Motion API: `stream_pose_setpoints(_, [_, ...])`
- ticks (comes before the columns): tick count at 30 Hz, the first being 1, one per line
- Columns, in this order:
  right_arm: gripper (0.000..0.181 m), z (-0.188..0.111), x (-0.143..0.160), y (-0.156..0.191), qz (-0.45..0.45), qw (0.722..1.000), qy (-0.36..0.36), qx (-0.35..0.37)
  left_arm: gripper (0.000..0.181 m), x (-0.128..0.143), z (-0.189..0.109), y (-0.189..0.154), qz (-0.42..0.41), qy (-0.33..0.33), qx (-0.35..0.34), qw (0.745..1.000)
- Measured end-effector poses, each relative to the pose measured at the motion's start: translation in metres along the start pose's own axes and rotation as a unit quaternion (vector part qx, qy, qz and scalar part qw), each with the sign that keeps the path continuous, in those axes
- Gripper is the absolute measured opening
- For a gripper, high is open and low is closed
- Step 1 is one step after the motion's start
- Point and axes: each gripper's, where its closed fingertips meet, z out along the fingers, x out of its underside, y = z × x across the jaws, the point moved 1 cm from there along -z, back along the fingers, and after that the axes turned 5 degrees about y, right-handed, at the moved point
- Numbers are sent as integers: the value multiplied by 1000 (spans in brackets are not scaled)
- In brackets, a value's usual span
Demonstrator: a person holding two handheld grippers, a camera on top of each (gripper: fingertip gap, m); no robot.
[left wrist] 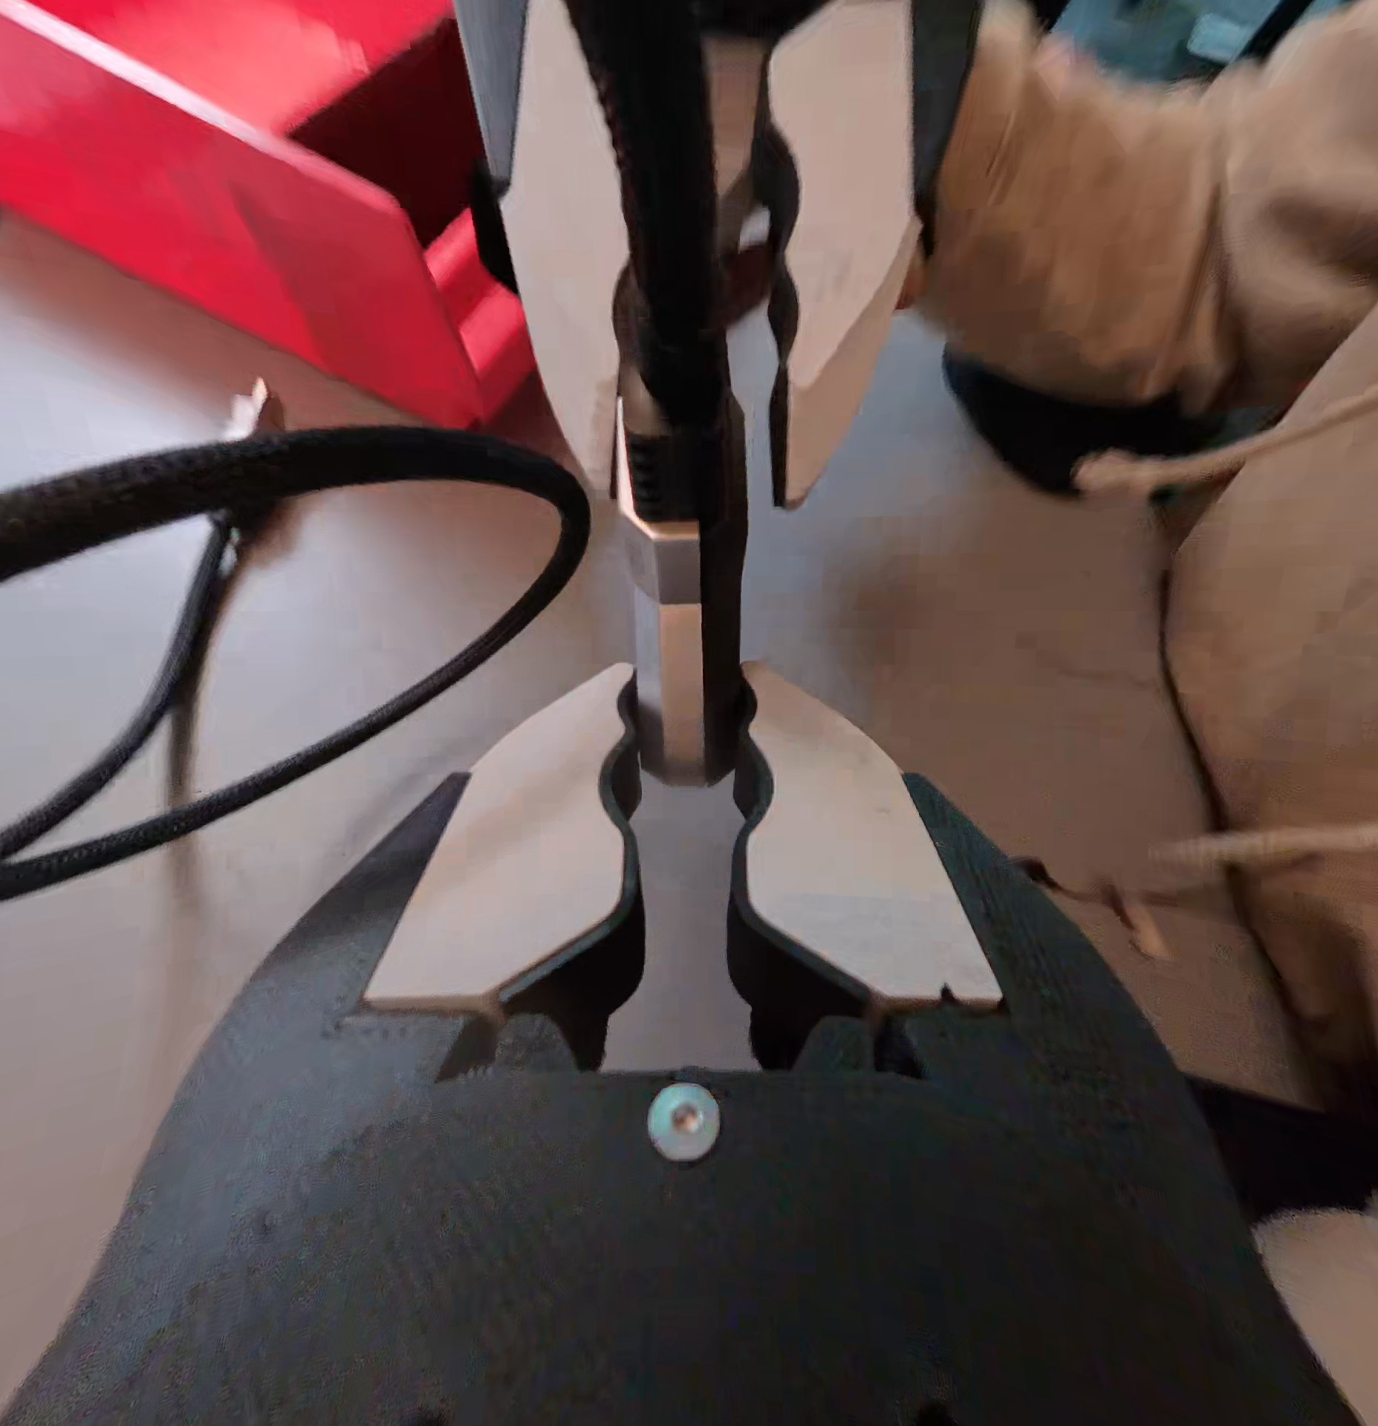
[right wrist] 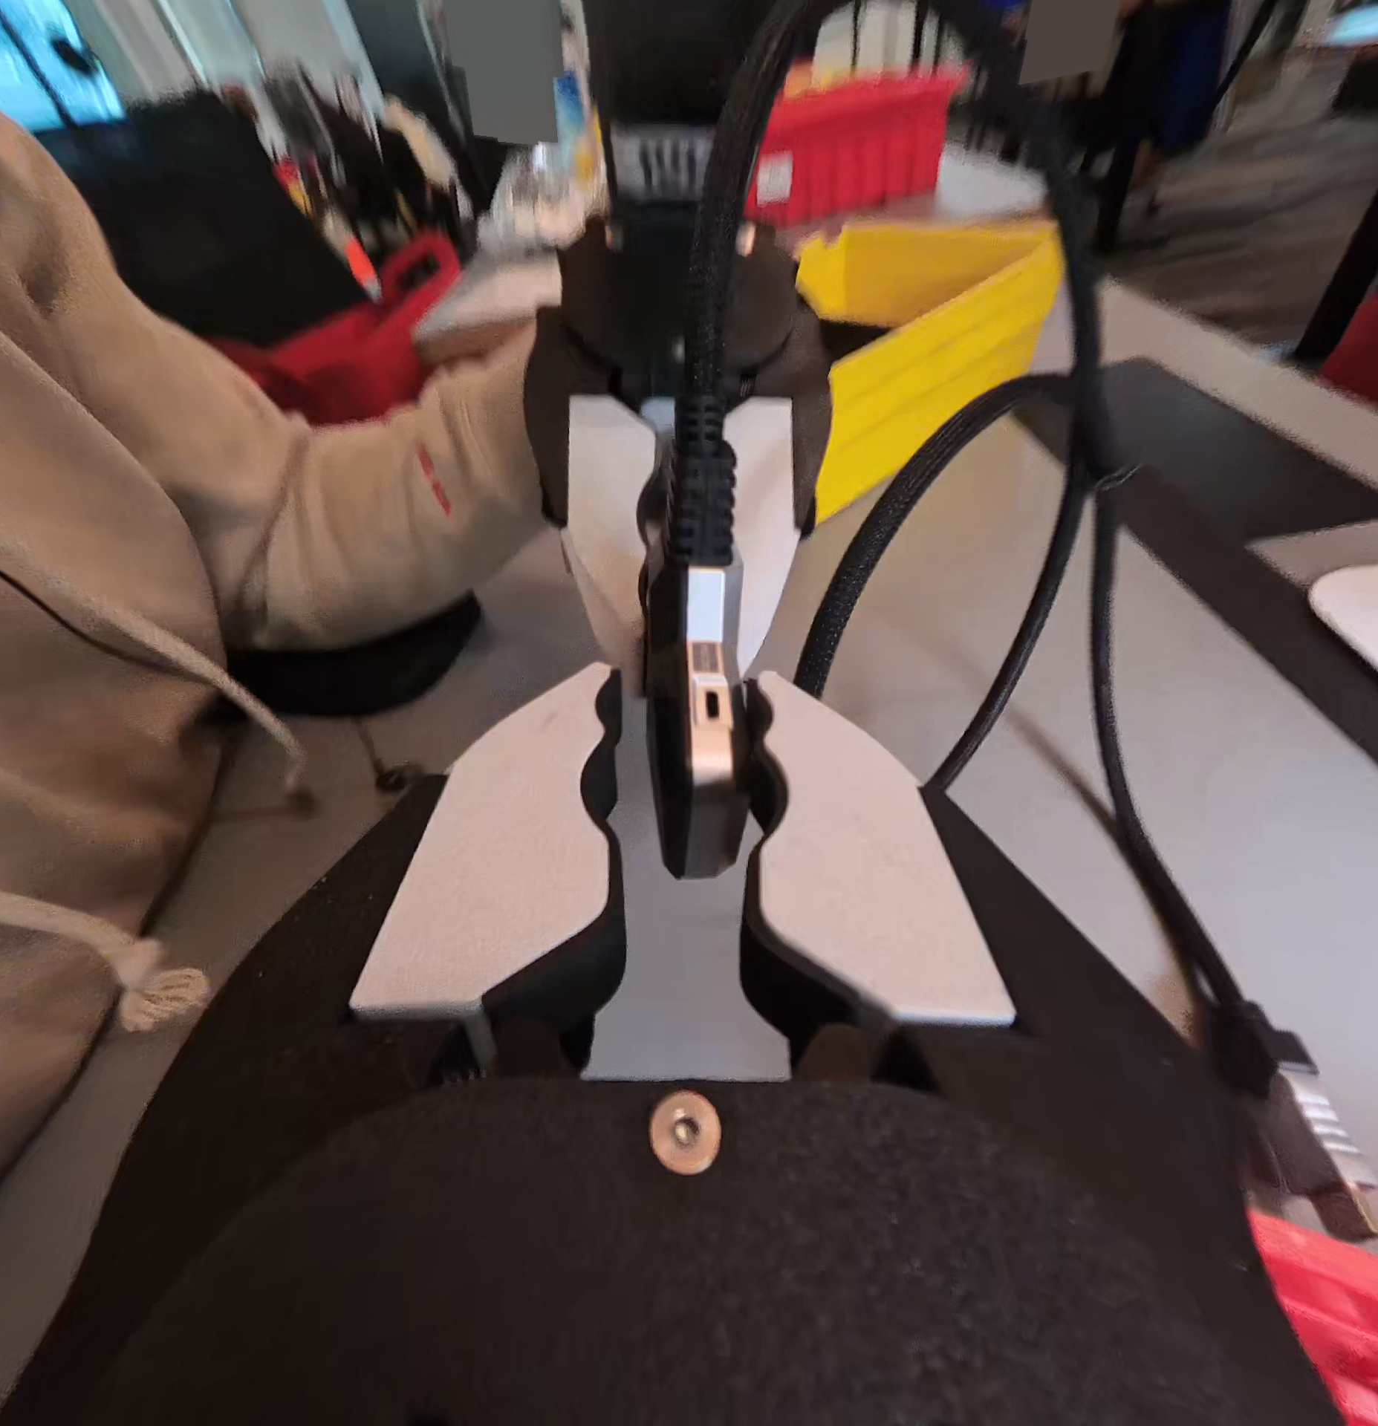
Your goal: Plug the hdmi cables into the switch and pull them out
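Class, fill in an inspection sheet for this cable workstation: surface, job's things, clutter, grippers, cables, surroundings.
Surface: pale grey table, with a dark strip beside it.
Job's things: HDMI switch, with one HDMI plug apparently seated in its end.
Clutter: red bin, yellow bin, and a white object cut off by the picture edge.
Grippers: right tongs shut on the switch; left tongs shut on the plug.
Cables: braided cable loops loose on the table; a second plug lies unplugged.
Surroundings: a person's beige sleeve; the room behind is blurred.
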Motion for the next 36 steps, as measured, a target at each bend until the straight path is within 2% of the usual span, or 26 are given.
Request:
stream_pose_setpoints(3, [34, 15, 25, 7, -48, 990, 132, 29, 20, 19, 0, -10, 12, 122, -39, 992])
stream_pose_setpoints(4, [34, 18, 27, 11, -70, 984, 157, 37, 21, 24, -1, -14, 21, 155, -54, 986])
stream_pose_setpoints(6, [30, 23, 20, 22, -98, 980, 169, 42, 21, 31, -5, -16, 34, 210, -89, 973])
stream_pose_setpoints(8, [22, 21, 18, 26, -118, 974, 186, 54, 22, 25, -11, -23, 64, 223, -118, 966])
stream_pose_setpoints(10, [22, 14, 12, 28, -122, 976, 171, 51, 24, 7, -21, -26, 85, 181, -141, 970])
stream_pose_setpoints(12, [22, 2, -8, 25, -112, 988, 89, 49, 26, -16, -38, -23, 101, 94, -169, 976])
stream_pose_setpoints(14, [21, -18, -36, 22, -81, 996, -27, 25, 28, -47, -59, -20, 102, -37, -180, 978])
stream_pose_setpoints(16, [21, -42, -60, 14, -46, 988, -143, 22, 22, -77, -83, -15, 79, -183, -183, 963])
stream_pose_setpoints(18, [21, -63, -74, 6, -17, 972, -232, 24, 21, -91, -97, -11, 43, -281, -154, 946])
stream_pose_setpoints(20, [21, -79, -83, -2, 9, 953, -300, 25, 31, -98, -96, -10, 4, -333, -94, 938])
stream_pose_setpoints(23, [21, -86, -87, -7, 42, 934, -356, 4, 41, -104, -85, -2, -30, -372, -62, 926])
stream_pose_setpoints(25, [21, -78, -85, -7, 49, 933, -356, -14, 42, -107, -74, 0, -37, -385, -45, 921])
stream_pose_setpoints(28, [21, -58, -77, -7, 47, 944, -325, -18, 25, -105, -62, 1, -40, -375, -26, 926])
stream_pose_setpoints(30, [21, -52, -72, -8, 54, 949, -311, -25, 23, -100, -64, 1, -34, -362, -24, 931])
stream_pose_setpoints(34, [22, -35, -58, -10, 54, 971, -232, -13, 22, -88, -66, 0, -32, -301, -35, 953])
stream_pose_setpoints(36, [26, -27, -54, -7, 35, 978, -203, 5, 22, -90, -70, -4, -30, -306, -32, 951])
